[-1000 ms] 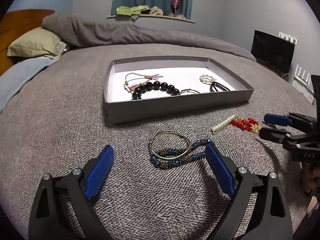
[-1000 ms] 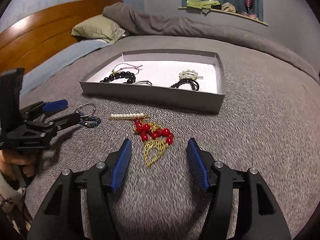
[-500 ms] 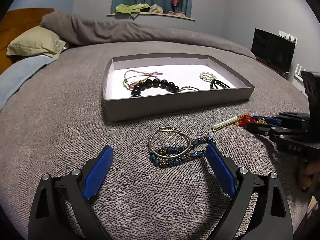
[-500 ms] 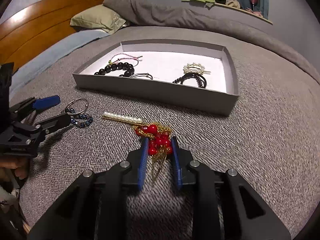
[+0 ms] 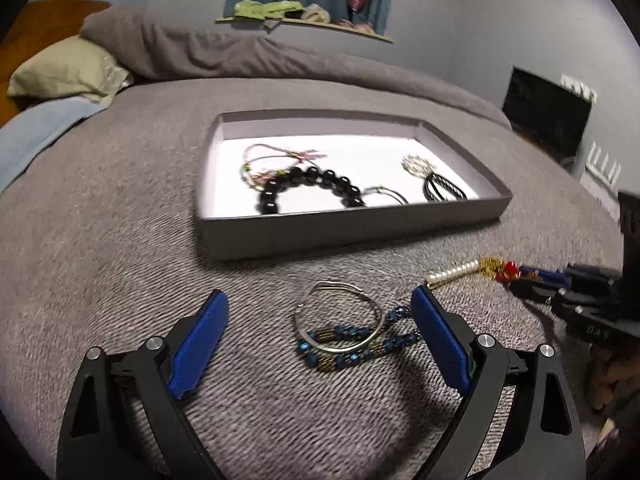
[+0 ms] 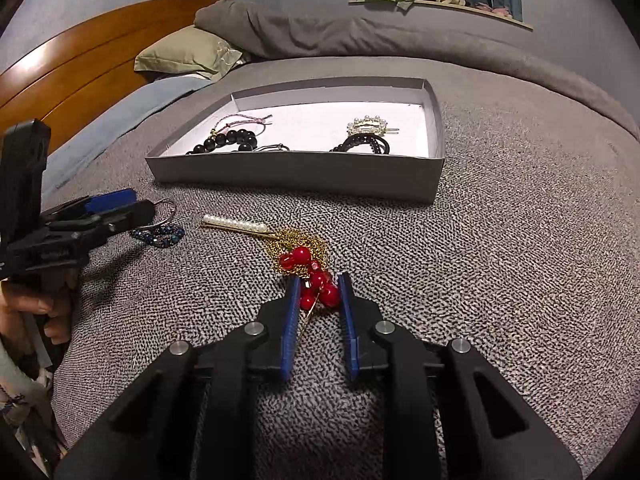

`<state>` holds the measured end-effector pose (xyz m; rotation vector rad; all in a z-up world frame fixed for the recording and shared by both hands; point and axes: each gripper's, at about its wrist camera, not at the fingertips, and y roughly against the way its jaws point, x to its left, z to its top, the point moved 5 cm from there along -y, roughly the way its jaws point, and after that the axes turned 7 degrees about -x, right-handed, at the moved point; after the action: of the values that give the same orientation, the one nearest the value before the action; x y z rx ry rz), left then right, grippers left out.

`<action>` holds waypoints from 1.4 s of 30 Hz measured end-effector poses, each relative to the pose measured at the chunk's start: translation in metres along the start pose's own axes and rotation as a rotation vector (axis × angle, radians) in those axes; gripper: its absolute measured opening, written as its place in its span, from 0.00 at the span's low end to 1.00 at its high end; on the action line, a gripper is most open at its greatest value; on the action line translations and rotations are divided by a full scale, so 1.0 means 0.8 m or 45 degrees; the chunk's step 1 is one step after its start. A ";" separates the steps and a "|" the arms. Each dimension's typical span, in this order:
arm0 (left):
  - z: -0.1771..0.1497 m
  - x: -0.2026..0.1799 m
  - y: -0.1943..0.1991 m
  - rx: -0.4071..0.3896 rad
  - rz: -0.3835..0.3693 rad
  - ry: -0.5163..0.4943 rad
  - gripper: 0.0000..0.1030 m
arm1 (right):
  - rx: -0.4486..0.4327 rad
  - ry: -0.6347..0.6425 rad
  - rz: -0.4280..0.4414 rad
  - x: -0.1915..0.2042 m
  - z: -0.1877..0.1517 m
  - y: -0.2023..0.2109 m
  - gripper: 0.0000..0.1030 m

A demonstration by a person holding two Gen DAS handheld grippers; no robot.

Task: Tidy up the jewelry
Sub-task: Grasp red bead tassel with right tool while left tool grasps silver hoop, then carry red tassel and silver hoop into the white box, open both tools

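My right gripper (image 6: pixel 318 284) is shut on a red-bead and gold-chain piece (image 6: pixel 306 260) lying on the grey bedspread; it also shows in the left wrist view (image 5: pixel 505 269). A pearl hair pin (image 6: pixel 234 224) lies just left of it. My left gripper (image 5: pixel 318 312) is open and empty, its fingers either side of a silver bangle (image 5: pixel 338 322) and a blue-bead bracelet (image 5: pixel 352 346). The grey tray (image 5: pixel 352 232) behind holds a black-bead bracelet (image 5: pixel 308 184), a pink cord bracelet (image 5: pixel 276 158), a pearl brooch (image 6: pixel 370 125) and black hair ties (image 6: pixel 362 144).
The bed's rolled grey duvet (image 5: pixel 240 56) and a green pillow (image 5: pixel 64 72) lie behind the tray. A wooden headboard (image 6: pixel 72 72) is at the left. A dark screen (image 5: pixel 546 116) stands to the right of the bed.
My right gripper moved forward and closed on the red-bead piece, which bunched up toward the pearl pin. My left gripper stayed open over the bangle and dipped slightly closer.
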<state>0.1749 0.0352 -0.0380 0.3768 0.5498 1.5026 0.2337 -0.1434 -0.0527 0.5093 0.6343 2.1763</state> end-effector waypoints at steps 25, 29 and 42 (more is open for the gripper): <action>0.009 -0.008 0.027 -0.052 -0.081 0.005 0.48 | -0.108 0.012 0.005 0.008 0.022 0.029 0.17; 0.026 -0.013 0.031 -0.078 -0.090 -0.009 0.48 | -0.147 0.024 0.014 0.013 0.039 0.039 0.17; 0.076 -0.044 0.008 -0.102 -0.131 -0.087 0.48 | -0.251 0.035 0.013 0.008 0.103 0.059 0.17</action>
<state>0.2041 0.0068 0.0194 0.3318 0.4473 1.4028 0.2476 -0.1423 0.0415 0.3796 0.4266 2.2298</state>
